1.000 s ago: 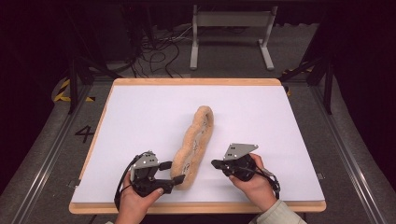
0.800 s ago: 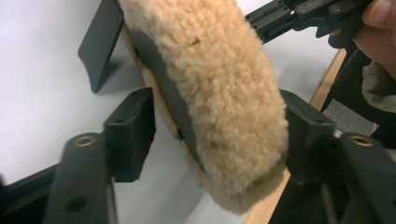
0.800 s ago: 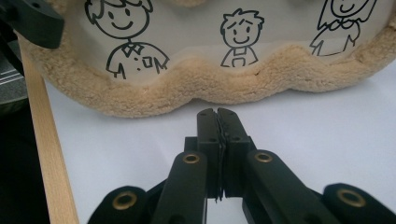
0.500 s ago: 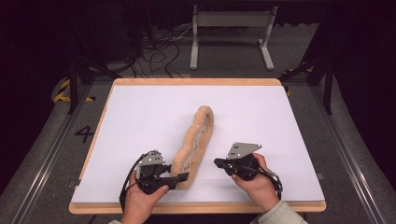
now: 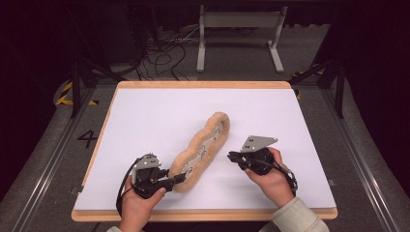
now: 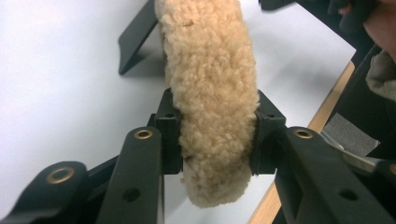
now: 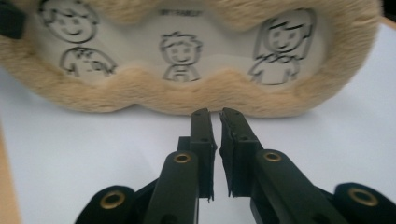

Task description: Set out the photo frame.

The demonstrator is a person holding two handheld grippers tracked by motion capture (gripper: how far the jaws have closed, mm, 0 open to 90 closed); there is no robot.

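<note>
Nearest us, in the high view, two hands come in over the near edge of the table (image 5: pixel 145 104), a white sheet with a wooden rim. The left hand (image 5: pixel 138 203) holds the left gripper (image 5: pixel 180 178); the right hand (image 5: pixel 270 176) holds the right gripper (image 5: pixel 231 155), a grey plate on top of it.

Left gripper: we see its jaws clamped on the near end of a long tan fleece cushion (image 5: pixel 203 150). In the left gripper view the pads (image 6: pixel 169 135) press into the fleece (image 6: pixel 212 93) from both sides, and the pile bulges above and below the grip. A rounded end of the cushion hangs just past the jaws toward the camera; the rest runs away from it over the white sheet.

Right gripper: jaws drawn nearly together, a thin slit between them, nothing held. In the right gripper view the fingertips (image 7: pixel 201 116) point at the cushion's long edge (image 7: pixel 187 88) and stand just short of it; we cannot tell whether they touch the pile. Beyond the tips, a pale panel on the cushion carries line drawings of cartoon figures.

Farther out, the cushion lies diagonally across the middle of the table, its far end angled away and to the right. Past the table: dark floor, loose cables (image 5: pixel 164 53), and a grey metal stand (image 5: pixel 239 34).
</note>
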